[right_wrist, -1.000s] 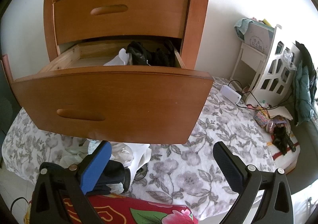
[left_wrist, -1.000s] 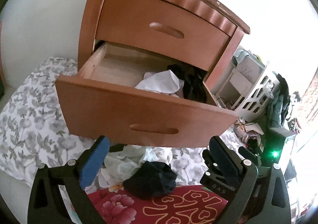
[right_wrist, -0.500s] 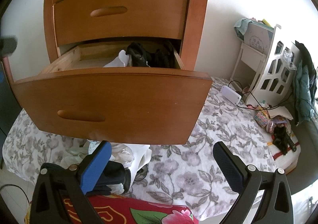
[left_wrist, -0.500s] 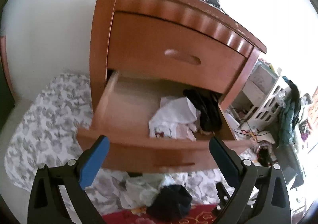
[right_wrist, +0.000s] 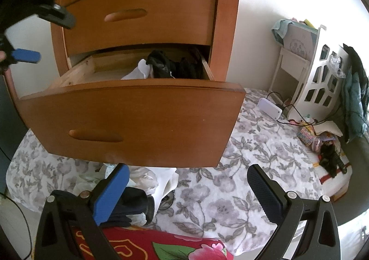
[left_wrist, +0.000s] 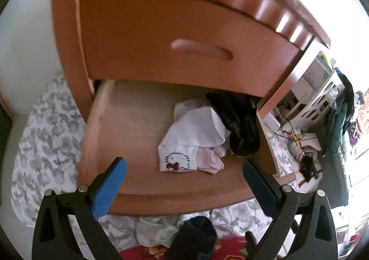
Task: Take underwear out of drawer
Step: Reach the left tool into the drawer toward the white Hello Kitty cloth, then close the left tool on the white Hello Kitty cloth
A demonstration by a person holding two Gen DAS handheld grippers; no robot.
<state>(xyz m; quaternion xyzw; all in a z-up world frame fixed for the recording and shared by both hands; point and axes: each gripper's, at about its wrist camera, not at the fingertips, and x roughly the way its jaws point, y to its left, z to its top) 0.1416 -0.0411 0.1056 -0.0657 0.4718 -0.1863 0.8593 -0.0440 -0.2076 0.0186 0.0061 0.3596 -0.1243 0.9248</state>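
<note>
The lower drawer (left_wrist: 129,135) of a wooden nightstand (right_wrist: 147,13) stands pulled out. Inside lie white underwear with a cat print (left_wrist: 184,142), a pale pink piece (left_wrist: 208,159) and a black bundle (left_wrist: 237,121) at the right. My left gripper (left_wrist: 183,165) hovers open above the drawer's front edge, just short of the white underwear, nothing between its fingers. The right gripper (right_wrist: 186,179) hangs open lower down, in front of the drawer front (right_wrist: 138,121), holding nothing. In the right wrist view only the tops of the white cloth (right_wrist: 138,71) and black bundle (right_wrist: 166,66) show.
Below the drawer a floral sheet (right_wrist: 230,179) carries a pile of white and dark clothes (right_wrist: 136,193) and a red flowered cloth (right_wrist: 161,246). A white rack (right_wrist: 322,80), cables, a white box (right_wrist: 269,107) and clutter sit to the right. The upper drawer (left_wrist: 184,45) is closed.
My left gripper rose and moved forward over the open drawer, so its inside now fills the view. The right gripper has hardly moved; the left one now shows at its view's upper left.
</note>
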